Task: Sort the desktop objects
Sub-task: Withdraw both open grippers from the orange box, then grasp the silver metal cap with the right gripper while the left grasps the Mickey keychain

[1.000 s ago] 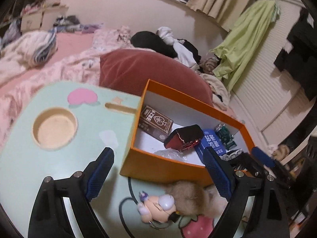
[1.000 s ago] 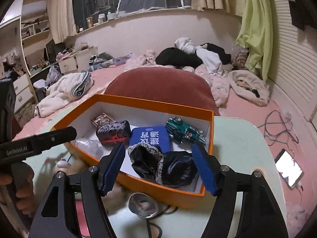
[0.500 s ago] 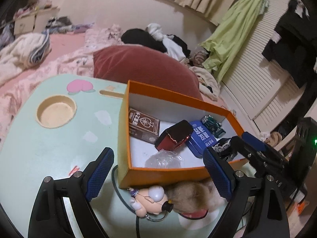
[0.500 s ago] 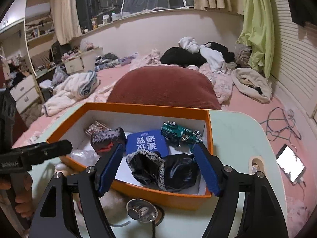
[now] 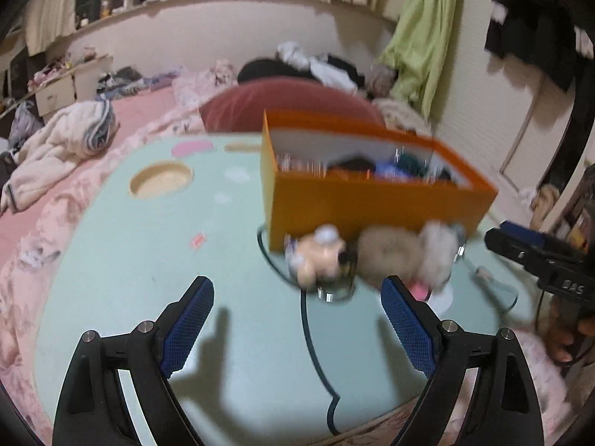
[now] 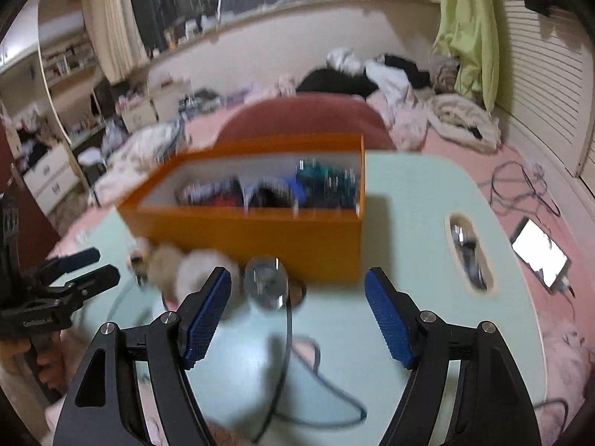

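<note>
with both sets of jaws spread and empty, the left gripper (image 5: 297, 316) and right gripper (image 6: 297, 312) hover short of the orange box (image 5: 372, 204), so i'd guess the fluffy toy (image 5: 372, 256) on the desk (image 5: 148, 260) gets pinched next.

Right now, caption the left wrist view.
Open left tongs face a plush doll beside the orange box.

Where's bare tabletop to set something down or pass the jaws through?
Free: the mint table between the round cup recess and the orange box, down to the left gripper; also right of the box, toward the oval slot. Crowded: the box's near side, with the plush toy, metal disc and cable.
</note>
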`<state>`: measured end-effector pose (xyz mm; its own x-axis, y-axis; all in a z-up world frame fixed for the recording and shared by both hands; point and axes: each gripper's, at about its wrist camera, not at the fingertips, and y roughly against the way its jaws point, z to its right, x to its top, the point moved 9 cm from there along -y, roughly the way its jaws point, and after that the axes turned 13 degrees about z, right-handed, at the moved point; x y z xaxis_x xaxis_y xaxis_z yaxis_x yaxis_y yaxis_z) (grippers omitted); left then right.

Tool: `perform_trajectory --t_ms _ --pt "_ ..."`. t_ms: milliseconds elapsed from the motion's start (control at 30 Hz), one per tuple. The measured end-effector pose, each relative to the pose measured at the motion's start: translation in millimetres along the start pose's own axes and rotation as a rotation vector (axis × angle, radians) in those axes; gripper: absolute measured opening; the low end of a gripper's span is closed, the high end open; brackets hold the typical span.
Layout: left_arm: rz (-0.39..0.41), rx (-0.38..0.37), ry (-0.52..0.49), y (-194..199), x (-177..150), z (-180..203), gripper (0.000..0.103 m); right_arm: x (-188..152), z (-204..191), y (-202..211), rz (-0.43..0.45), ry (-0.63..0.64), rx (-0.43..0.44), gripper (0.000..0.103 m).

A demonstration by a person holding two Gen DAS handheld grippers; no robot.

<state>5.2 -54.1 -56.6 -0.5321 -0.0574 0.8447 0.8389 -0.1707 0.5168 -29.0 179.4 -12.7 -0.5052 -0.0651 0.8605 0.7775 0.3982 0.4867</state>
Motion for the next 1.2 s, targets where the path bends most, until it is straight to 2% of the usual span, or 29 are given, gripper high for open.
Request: perform_trajectory --t_ms 33,67,100,167,200,300,433,600,767,833,967,1033,1067,1200 --pt "-0.035 0.008 0.01 -6.9 -8.1 -2.2 0.092 -4.8 0.4 0.9 -0.015 0.007 -0.013 0.075" --pt "-0.019 0.025 -0.009 -7.4 -7.7 -2.0 0.1 -10.3 0.2 -0.1 -0.038 0.016 -0.027 0.075" --pt "-0.033 0.06 -0.03 -10.9 -11.1 -2.8 0.103 -17.2 -0.1 -1.9 -0.062 0.02 -0.031 0.075" --pt "-0.035 0.119 -0.103 -12.6 -13.1 1.4 0.103 -33.4 -0.1 -10.1 -0.129 0.022 -0.027 0.078" --pt "-0.032 0.109 -0.105 -11.9 -13.8 3.7 0.103 -33.6 0.2 -10.7 -0.119 0.036 -0.039 0.082" --pt "-0.027 0.103 -0.101 -9.7 -12.6 1.9 0.103 -33.2 -1.6 -11.8 -0.124 0.048 -0.037 0.084" --pt "-0.026 0.103 -0.101 -8.7 -11.5 0.1 0.103 -31.3 -0.6 -8.6 -0.108 0.022 -0.017 0.084" --pt "-0.026 0.103 -0.101 -8.4 -11.4 0.4 0.103 -27.2 9.4 -4.7 -0.072 -0.079 0.053 0.084" --pt "-0.026 0.102 -0.1 -7.6 -11.4 -0.2 0.103 -25.4 5.2 -9.7 -0.081 -0.062 0.04 0.084" --pt "-0.025 0.102 -0.101 -7.1 -11.0 -0.6 0.103 -21.8 0.8 -14.5 -0.092 -0.057 0.049 0.077" --pt "-0.025 0.102 -0.101 -7.3 -12.1 0.0 0.103 -9.1 -1.6 -23.0 -0.08 -0.081 0.035 0.073" --pt "-0.025 0.102 -0.101 -6.9 -11.8 -0.6 0.103 -9.0 -4.6 -31.9 -0.112 -0.086 0.034 0.062" --pt "-0.025 0.102 -0.102 -6.5 -11.6 -1.2 0.103 -10.3 -6.3 -35.6 -0.126 -0.082 0.033 0.06" --pt "-0.025 0.102 -0.102 -7.7 -11.8 1.2 0.103 -14.0 -11.1 -44.0 -0.153 -0.06 0.039 0.033"
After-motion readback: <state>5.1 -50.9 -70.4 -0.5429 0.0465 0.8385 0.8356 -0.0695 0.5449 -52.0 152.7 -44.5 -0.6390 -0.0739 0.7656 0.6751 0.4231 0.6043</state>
